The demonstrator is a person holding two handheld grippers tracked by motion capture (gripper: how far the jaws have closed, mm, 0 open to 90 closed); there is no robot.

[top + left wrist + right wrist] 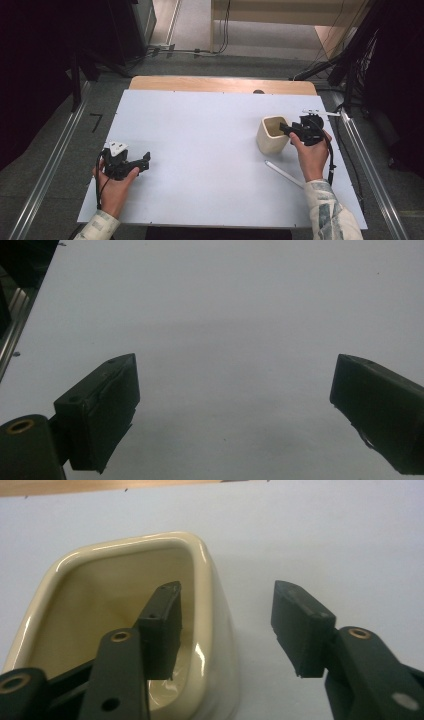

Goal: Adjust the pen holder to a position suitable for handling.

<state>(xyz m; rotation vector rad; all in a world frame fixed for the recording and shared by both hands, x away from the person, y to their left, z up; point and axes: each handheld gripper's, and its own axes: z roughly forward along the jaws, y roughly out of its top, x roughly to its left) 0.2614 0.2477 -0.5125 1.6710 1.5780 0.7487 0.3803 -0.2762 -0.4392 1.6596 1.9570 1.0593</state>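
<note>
A cream, square-mouthed cup (pixel 272 134) stands upright on the white table (pixel 200 145), toward its right side. My right gripper (pixel 286 129) reaches it from the right. In the right gripper view its jaws straddle the cup's (pixel 115 580) near wall, one jaw inside the hollow and the other outside, with a gap on each side of the wall, so the right gripper (pixel 227 587) is open. My left gripper (pixel 144 163) rests low at the table's front left. In its own view the left gripper (pixel 235 362) is wide open over bare white surface.
A thin white stick (pixel 284 173) lies on the table just in front of the cup, beside my right hand. Another small white object (pixel 320 112) sits at the table's right edge. A wooden strip (pixel 222 83) borders the far edge, with metal rails on both sides.
</note>
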